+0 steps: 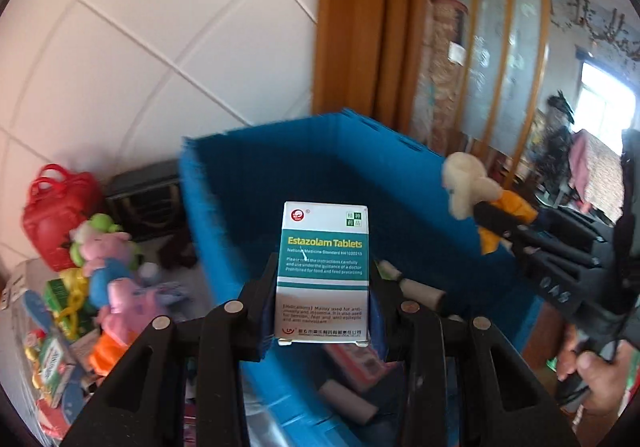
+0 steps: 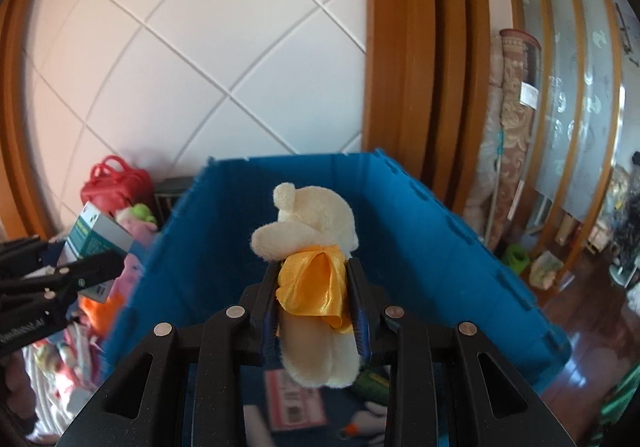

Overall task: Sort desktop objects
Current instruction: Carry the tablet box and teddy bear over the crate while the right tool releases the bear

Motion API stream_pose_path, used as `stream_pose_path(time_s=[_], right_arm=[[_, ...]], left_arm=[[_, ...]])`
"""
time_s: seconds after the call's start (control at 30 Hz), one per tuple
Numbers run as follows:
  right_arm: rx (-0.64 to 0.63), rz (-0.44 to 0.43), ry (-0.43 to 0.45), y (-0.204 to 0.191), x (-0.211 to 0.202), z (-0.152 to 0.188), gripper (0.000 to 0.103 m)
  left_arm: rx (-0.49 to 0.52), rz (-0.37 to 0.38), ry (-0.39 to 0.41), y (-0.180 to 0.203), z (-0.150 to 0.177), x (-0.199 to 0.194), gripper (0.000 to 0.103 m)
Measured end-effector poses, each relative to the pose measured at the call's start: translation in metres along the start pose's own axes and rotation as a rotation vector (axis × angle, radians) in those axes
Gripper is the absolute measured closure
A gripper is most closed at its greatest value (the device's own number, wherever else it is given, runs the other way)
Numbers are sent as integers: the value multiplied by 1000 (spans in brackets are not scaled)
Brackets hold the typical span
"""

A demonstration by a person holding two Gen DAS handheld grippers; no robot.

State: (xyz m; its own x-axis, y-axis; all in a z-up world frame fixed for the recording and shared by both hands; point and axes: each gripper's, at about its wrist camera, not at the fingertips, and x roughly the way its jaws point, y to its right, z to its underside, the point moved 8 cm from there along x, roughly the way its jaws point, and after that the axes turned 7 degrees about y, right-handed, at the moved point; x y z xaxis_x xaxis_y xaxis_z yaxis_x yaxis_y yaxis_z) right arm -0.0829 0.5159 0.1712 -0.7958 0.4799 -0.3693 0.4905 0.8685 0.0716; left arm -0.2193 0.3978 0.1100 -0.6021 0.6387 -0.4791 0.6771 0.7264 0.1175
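**Both claws loaded above the blue crate**

Left wrist view: the left claw (image 1: 325, 307) is clamped on an Estazolam Tablets box (image 1: 325, 271), which stands upright between its black fingers with the printed face toward the camera. Just behind and below the box is the open blue plastic crate (image 1: 224, 215), with cardboard tubes (image 1: 420, 291) and a pink-and-white packet (image 1: 360, 365) lying on its floor. Left of the crate sits a heap of plush toys (image 1: 116, 267), with a red handbag (image 1: 56, 207) behind it against the white tiled wall. At the right, a person's hand (image 1: 592, 375) holds the other claw, which carries a cream plush toy (image 1: 466, 183).

Right wrist view: the right claw (image 2: 316, 303) is closed tight on the cream plush toy (image 2: 308, 223) at its body, where a yellow satin ribbon (image 2: 312, 287) is tied; the head points away, over the crate (image 2: 420, 231). At the left edge the left claw (image 2: 80, 275) holds the tablets box (image 2: 98, 237) beside the crate's left wall.
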Motion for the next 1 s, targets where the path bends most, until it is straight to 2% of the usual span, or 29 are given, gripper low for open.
stream_pose_path(time_s=[0.23,0.33,0.43,0.5,0.63,1.0], right_arm=[[-64,-4,-141,60,42,28,73],[-120,-23,-218,69,57,41,73],[-172,-37,-308,80,70,56,73],[-193,-33,-354,89,77,64,73],[-276,29,-384,100,86,76,73],[-282,-49,-461,100,91,89,72]], left_arm=[[69,37,-241,57,11,65,66],[83,41,-365,69,28,85,66],[120,22,-437,80,42,93,66],[146,14,-457,87,50,97,66],[169,14,-483,95,59,103,66],[156,15,-540,91,67,130,66]])
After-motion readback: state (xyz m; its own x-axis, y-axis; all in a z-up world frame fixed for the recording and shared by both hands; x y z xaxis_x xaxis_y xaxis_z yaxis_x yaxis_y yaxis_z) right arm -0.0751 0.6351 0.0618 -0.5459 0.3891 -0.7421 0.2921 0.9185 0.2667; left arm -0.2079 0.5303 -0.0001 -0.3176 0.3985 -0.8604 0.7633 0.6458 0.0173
